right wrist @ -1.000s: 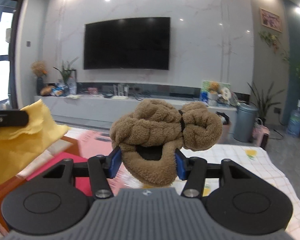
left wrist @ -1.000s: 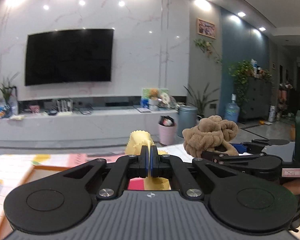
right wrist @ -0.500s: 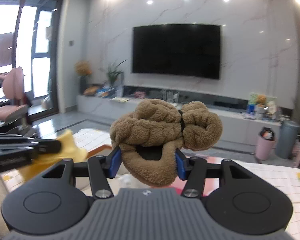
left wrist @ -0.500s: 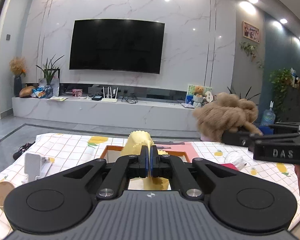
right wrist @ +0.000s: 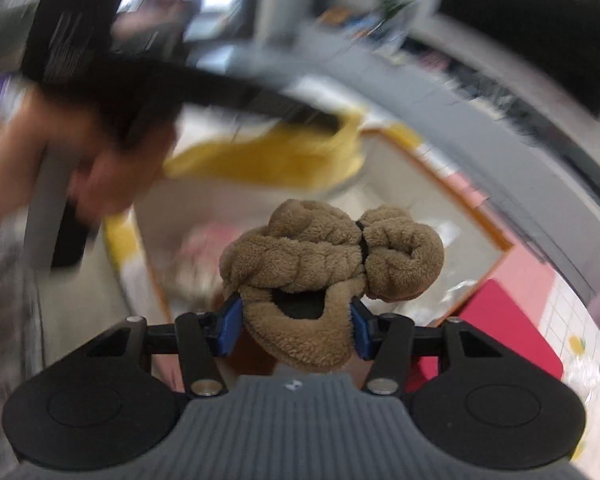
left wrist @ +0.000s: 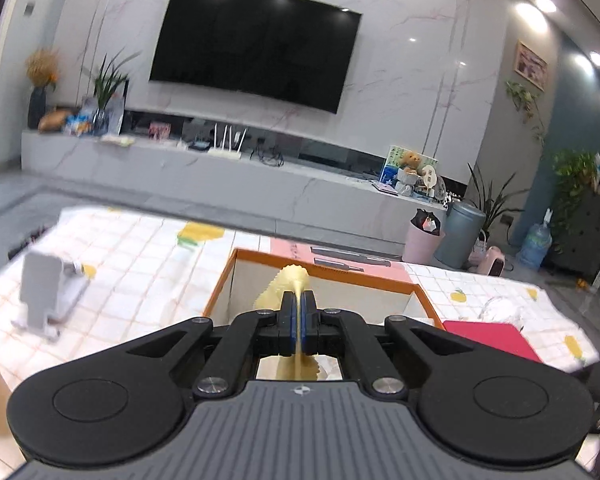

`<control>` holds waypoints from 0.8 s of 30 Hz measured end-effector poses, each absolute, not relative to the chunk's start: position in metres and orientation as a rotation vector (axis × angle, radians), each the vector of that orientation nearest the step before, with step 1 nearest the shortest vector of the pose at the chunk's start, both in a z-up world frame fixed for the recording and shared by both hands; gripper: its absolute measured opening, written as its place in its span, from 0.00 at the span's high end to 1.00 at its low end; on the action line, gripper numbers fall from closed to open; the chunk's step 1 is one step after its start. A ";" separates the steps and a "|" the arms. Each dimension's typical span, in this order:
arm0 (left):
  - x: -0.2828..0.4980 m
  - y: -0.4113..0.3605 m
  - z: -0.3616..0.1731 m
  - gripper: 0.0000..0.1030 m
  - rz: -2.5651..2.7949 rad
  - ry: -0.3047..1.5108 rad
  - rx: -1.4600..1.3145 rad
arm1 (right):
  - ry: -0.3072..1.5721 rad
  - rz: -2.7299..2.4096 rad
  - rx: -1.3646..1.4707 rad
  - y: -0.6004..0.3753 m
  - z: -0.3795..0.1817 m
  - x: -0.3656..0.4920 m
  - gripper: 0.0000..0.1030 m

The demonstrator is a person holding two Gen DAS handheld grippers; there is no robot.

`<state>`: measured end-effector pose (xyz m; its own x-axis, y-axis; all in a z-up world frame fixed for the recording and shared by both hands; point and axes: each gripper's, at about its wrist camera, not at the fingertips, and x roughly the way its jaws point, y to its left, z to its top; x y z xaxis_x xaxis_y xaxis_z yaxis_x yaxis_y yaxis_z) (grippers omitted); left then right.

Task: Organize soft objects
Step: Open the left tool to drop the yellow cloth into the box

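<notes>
Left wrist view: a grey stand sits at the far left on the checked tablecloth, and past it, dead ahead, is the orange-rimmed box. The left gripper has its jaws pressed together on a thin yellow cloth, which now hangs over the box's open interior; half a second ago the view was level and the box lay farther off, so the gripper has tipped down and come in over it. To the right lie a pink sheet and a red pad.

Right wrist view, blurred by motion: the left hand and cloth cross the upper left, above the box. The right gripper pinches a brown plush bundle between spread jaws, and it too now looks down into the box instead of across the room. Both soft things seem about ready to drop in
</notes>
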<state>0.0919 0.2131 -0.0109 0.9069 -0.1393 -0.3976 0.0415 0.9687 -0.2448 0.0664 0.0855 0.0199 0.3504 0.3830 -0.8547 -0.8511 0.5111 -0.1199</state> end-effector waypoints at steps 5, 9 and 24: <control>0.103 0.226 -0.021 0.98 -0.110 0.490 -0.271 | 1.079 0.870 -0.646 0.096 0.014 0.099 0.48; 0.110 0.231 -0.028 0.98 -0.116 0.556 -0.319 | 1.168 0.831 -0.668 0.111 0.006 0.119 0.48; 0.106 0.225 -0.027 0.16 -0.165 0.728 -0.329 | 1.150 0.744 -0.634 0.113 0.012 0.101 0.19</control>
